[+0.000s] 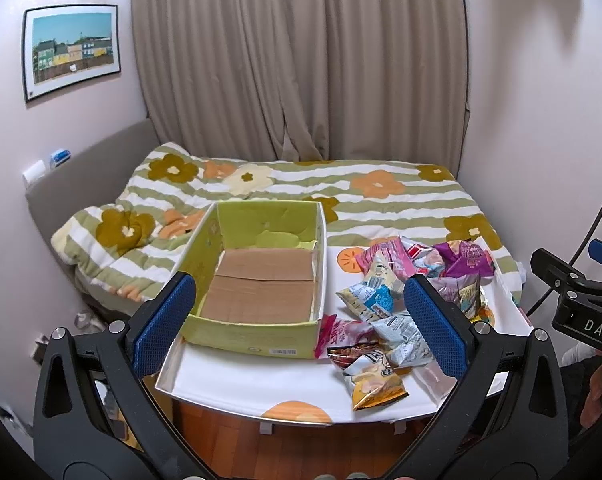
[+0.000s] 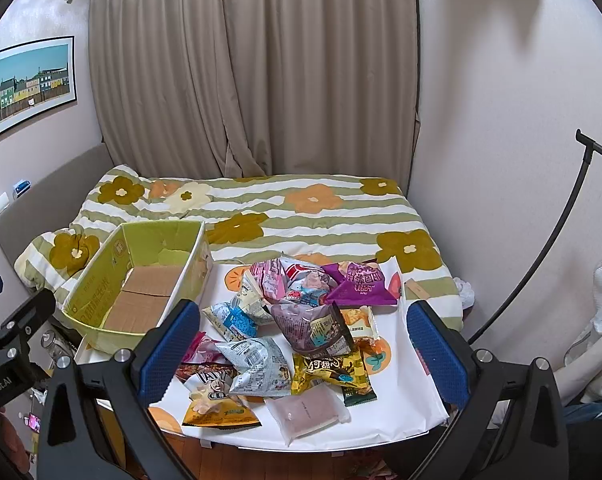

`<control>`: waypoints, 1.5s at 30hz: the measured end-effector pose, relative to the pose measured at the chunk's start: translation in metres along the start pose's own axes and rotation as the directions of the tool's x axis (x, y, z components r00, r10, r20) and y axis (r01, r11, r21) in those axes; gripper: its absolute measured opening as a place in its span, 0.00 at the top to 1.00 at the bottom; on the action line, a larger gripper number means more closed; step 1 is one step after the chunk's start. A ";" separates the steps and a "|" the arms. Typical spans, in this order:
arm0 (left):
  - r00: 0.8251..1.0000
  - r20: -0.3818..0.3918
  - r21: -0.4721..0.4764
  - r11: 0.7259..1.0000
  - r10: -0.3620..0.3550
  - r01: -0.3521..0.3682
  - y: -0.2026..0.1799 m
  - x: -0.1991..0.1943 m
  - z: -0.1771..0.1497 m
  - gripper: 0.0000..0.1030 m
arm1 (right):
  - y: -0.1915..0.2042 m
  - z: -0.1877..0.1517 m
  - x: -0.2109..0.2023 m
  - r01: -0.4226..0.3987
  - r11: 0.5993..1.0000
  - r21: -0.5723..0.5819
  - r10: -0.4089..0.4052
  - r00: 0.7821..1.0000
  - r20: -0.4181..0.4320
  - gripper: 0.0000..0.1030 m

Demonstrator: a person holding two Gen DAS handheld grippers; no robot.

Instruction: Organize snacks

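A green cardboard box (image 1: pixel 257 336) with a bare brown bottom stands open on the white table (image 1: pixel 237 388); it also shows in the right wrist view (image 2: pixel 89 300). A pile of several snack packets (image 1: pixel 401 304) lies to its right, also in the right wrist view (image 2: pixel 297 332): a purple bag (image 2: pixel 361 286), a yellow bar (image 2: pixel 329 370), a pink flat pack (image 2: pixel 307 410), an orange bag (image 2: pixel 217 410). My left gripper (image 1: pixel 299 320) is open and empty, above the table's near edge in front of the box. My right gripper (image 2: pixel 303 352) is open and empty, over the pile.
A bed with a striped flower quilt (image 2: pixel 301 208) lies behind the table, with beige curtains (image 2: pixel 253 72) beyond. The right gripper's body (image 1: pixel 577 300) shows at the left view's right edge. A black lamp stand (image 2: pixel 541 248) curves at the right. Wood floor (image 1: pixel 301 452) lies below.
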State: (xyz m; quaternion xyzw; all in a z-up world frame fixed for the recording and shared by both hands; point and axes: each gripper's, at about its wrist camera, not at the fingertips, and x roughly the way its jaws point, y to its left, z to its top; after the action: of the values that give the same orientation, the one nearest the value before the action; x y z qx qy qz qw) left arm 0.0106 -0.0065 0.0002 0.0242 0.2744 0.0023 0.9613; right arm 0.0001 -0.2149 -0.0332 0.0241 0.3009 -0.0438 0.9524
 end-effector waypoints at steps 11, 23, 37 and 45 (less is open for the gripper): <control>1.000 0.004 -0.003 1.000 -0.006 0.006 0.000 -0.002 -0.001 0.00 | -0.002 -0.001 0.000 -0.001 1.000 0.002 0.001 1.000 0.001 0.00; 1.000 0.000 -0.010 1.000 -0.027 0.027 -0.001 -0.004 -0.001 0.00 | -0.003 -0.001 0.000 -0.003 1.000 0.002 0.003 1.000 0.003 0.00; 0.999 -0.004 -0.013 0.999 -0.036 0.035 0.000 -0.006 -0.001 0.00 | -0.003 -0.002 0.000 -0.005 1.000 0.003 0.005 1.000 0.003 0.00; 0.992 -0.097 -0.010 0.997 -0.075 0.074 0.003 0.020 0.001 0.00 | -0.012 -0.002 0.003 0.004 1.000 0.024 -0.004 1.000 -0.013 0.00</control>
State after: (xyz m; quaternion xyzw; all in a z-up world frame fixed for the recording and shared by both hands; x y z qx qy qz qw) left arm 0.0280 -0.0034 -0.0092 0.0108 0.3214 -0.0317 0.9464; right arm 0.0005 -0.2269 -0.0371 0.0351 0.3063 -0.0493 0.9500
